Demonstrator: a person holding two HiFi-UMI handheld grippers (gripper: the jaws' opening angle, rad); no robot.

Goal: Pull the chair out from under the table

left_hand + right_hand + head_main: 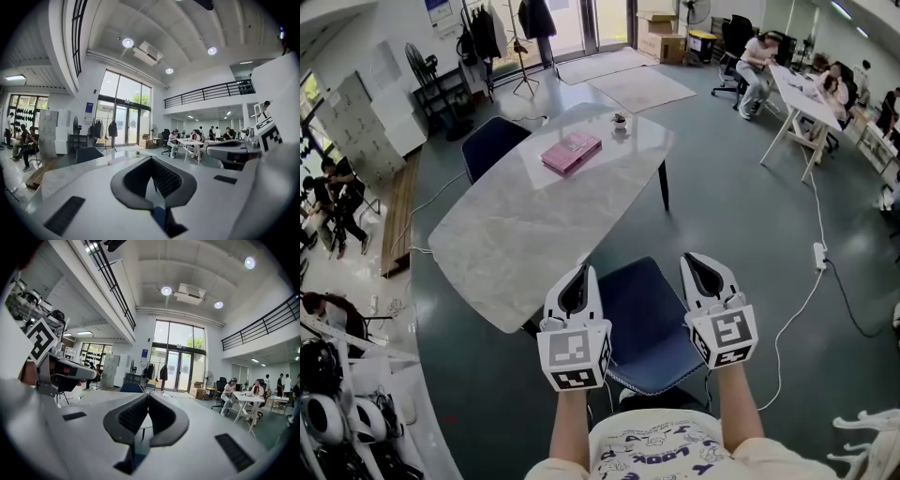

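The dark blue padded chair [649, 323] stands upright at the near long edge of the grey marble-topped table [516, 234]. Its seat is almost wholly out from under that edge.

Left gripper [580, 272] and right gripper [695, 262] hide chair [649, 314] edges.

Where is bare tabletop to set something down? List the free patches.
The table is bare across its whole near half, from the pink book down to the edge by the near blue chair. Only the far end is taken: book and small pot.
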